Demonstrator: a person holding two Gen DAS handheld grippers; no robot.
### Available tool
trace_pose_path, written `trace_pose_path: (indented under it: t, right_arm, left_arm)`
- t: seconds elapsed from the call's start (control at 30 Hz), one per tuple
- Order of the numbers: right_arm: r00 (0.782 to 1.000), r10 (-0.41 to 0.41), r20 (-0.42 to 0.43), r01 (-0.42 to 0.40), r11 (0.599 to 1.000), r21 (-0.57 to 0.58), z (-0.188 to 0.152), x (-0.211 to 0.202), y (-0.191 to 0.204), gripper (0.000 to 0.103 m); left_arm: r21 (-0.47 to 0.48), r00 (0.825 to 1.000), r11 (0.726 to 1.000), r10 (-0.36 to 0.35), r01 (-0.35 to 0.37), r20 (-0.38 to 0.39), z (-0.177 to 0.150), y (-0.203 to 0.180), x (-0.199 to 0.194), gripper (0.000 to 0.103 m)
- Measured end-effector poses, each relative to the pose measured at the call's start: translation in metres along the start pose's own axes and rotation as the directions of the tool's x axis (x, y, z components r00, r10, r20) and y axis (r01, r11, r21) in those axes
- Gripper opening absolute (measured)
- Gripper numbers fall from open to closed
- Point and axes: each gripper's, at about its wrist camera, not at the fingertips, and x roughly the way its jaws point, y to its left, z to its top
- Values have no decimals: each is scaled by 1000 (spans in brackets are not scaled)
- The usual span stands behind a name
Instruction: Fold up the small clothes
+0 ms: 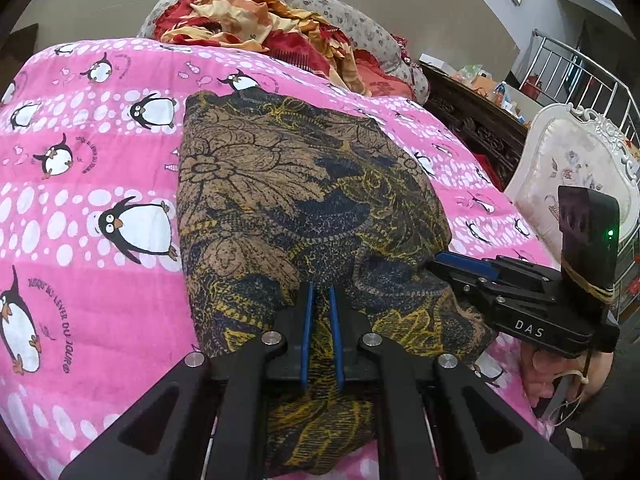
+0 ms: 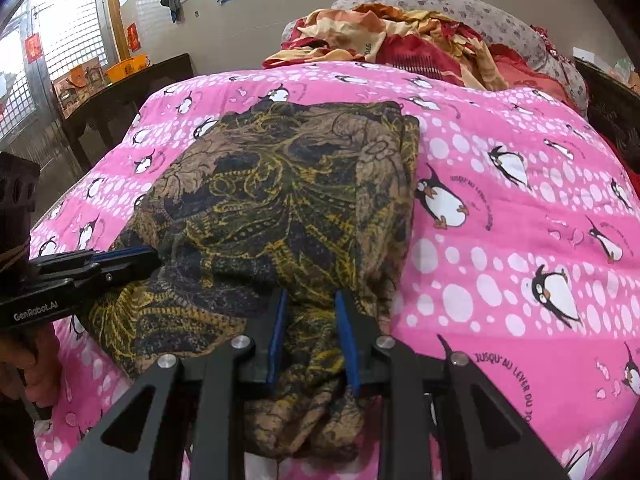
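Observation:
A brown, dark blue and yellow floral garment [image 1: 288,200] lies in a rough rectangle on the pink penguin bedspread [image 1: 80,184]. My left gripper [image 1: 321,292] is shut on its near edge, the cloth pinched between the blue pads. My right gripper [image 2: 310,298] is shut on a bunched fold of the same garment [image 2: 280,192] at its near edge. Each gripper shows in the other's view: the right one [image 1: 440,260] at the garment's right edge, the left one [image 2: 152,254] at its left edge.
A heap of red and orange bedding [image 1: 272,28] and a grey floral pillow [image 1: 352,20] lie at the far end of the bed. A dark wooden cabinet [image 1: 472,120] and a white chair [image 1: 568,168] stand to the right. A dark table [image 2: 120,96] stands at the left.

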Motion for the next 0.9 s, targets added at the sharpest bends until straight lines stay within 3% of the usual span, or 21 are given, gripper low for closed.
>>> trace_pose_path:
  t: [0.47,0.57,0.63,0.7,0.77,0.9]
  right_arm:
    - [992,-123,19,124,989,-80,2,-3,18,29]
    - [995,-101,10,102,993,-63,2,-3,16,30]
    - [997,-81,10,82,996,-43,2,-4,14,31]
    - [995,-95,14,95,994,-51,1,-4,16,31]
    - [993,-118,18,119,991,-64,1,-4,20,32]
    - [991,-131,18,132,989,-68,1,-3,20,33]
  left_arm:
    - [-5,1000,1000,-28,28,14,1,0,-2,0]
    - [10,1000,1000,-21,21,7,2,-5,-2,0]
    - [28,999,999,-44,44,6,3,-10,-1,12]
    - [75,998,995,-69,69,-4,2,-20,0,34]
    - [120,997,990,-75,76,-17,2,-27,2,46]
    - [178,998,983,-44,50,-35,1,-39,8,59]
